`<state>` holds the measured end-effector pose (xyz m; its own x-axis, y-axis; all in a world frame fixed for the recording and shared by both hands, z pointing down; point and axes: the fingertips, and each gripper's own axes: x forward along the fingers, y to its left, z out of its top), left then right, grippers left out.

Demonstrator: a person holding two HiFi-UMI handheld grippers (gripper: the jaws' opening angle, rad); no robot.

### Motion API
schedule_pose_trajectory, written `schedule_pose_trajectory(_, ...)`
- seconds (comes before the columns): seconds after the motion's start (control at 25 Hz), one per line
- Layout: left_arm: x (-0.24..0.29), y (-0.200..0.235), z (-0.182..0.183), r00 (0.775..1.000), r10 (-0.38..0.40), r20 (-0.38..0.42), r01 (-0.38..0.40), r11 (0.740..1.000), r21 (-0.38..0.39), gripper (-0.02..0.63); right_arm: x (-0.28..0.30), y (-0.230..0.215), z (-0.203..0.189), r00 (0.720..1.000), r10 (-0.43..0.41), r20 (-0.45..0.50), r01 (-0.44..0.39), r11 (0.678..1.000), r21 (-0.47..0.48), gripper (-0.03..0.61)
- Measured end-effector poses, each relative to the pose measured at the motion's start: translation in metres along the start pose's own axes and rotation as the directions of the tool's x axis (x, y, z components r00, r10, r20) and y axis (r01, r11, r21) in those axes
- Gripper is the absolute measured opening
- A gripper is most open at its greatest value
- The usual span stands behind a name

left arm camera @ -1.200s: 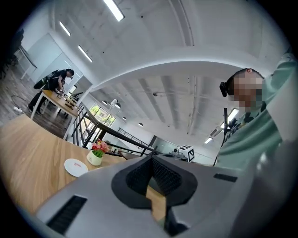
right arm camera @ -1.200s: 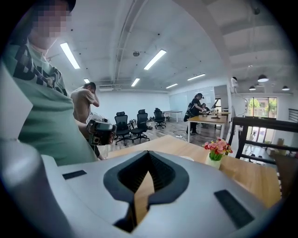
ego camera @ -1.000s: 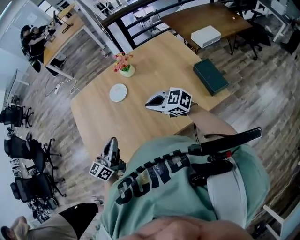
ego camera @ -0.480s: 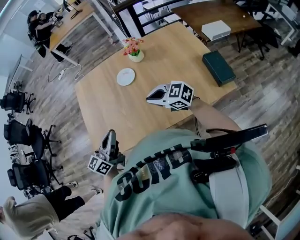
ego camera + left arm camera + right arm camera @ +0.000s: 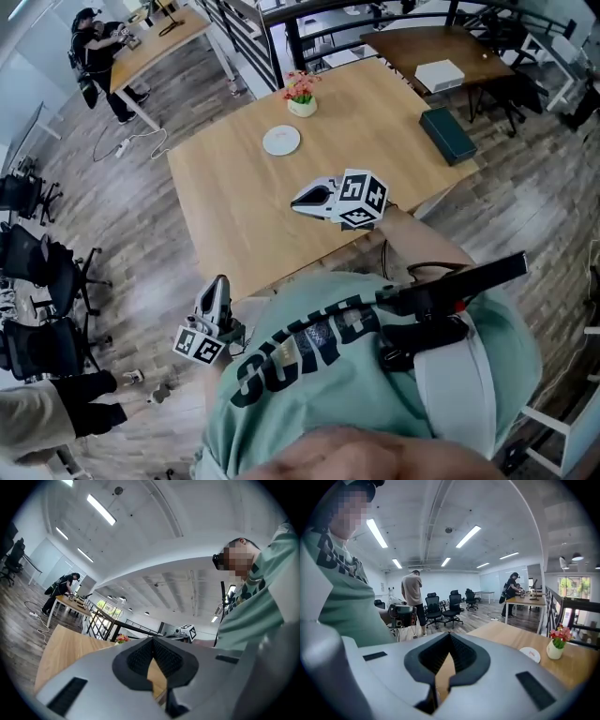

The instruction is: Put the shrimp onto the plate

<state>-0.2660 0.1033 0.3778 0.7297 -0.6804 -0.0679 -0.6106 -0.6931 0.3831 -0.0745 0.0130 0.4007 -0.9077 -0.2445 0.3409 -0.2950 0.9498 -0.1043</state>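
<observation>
The left gripper (image 5: 220,281) hangs low beside the person's green shirt (image 5: 328,375), off the near edge of the wooden table (image 5: 234,225) and over the plank floor. Seen in its own view, its jaws are together at the tips with nothing between them (image 5: 152,641). The right gripper (image 5: 294,201) is held above the near part of the table, marker cube toward the wearer and tips pointing to the left of the head view. Its jaws are likewise closed on nothing (image 5: 450,637) (only tabletop shows through the slit below the pads).

Farther across the table lies the small white plate (image 5: 281,141), flat on the wood and well apart from both grippers; the right gripper view shows it too (image 5: 529,654), with a faint reddish mark on it that is too small to identify. The shrimp cannot be made out in any view.

Just beyond the plate stands a white pot of pink flowers (image 5: 301,98). A dark green box (image 5: 448,135) rests at the table's right corner.

Past that, a darker table (image 5: 394,42) carries a white box (image 5: 440,75), and a person (image 5: 94,52) stands at a far desk.
</observation>
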Motion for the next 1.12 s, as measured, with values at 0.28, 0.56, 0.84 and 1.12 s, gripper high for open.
schedule_pose_trajectory(0.28,-0.055,0.021,-0.015,0.998,-0.065,0.011,0.066,0.996,-0.065,-0.005,0.023,0.054,0.001,0.998,-0.055,-0.032,0.057,0.996,0.075,0.008)
schedule_pose_trajectory(0.56,-0.045,-0.007,-0.017,0.99,-0.138,0.027,0.14,0.988,-0.07,-0.005,-0.004,0.069,0.009,0.994,-0.102,-0.031,0.103,0.993,0.056,0.008)
schedule_pose_trajectory(0.84,-0.012,-0.057,-0.021,0.993,-0.118,0.001,0.118,0.993,-0.016,-0.005,-0.067,0.069,-0.004,0.996,-0.08,0.029,0.079,0.996,0.037,0.008)
schedule_pose_trajectory(1.12,0.071,-0.161,-0.062,0.991,-0.137,0.002,0.137,0.99,-0.037,-0.003,-0.189,0.051,-0.057,0.994,-0.097,0.058,0.094,0.994,0.054,0.008)
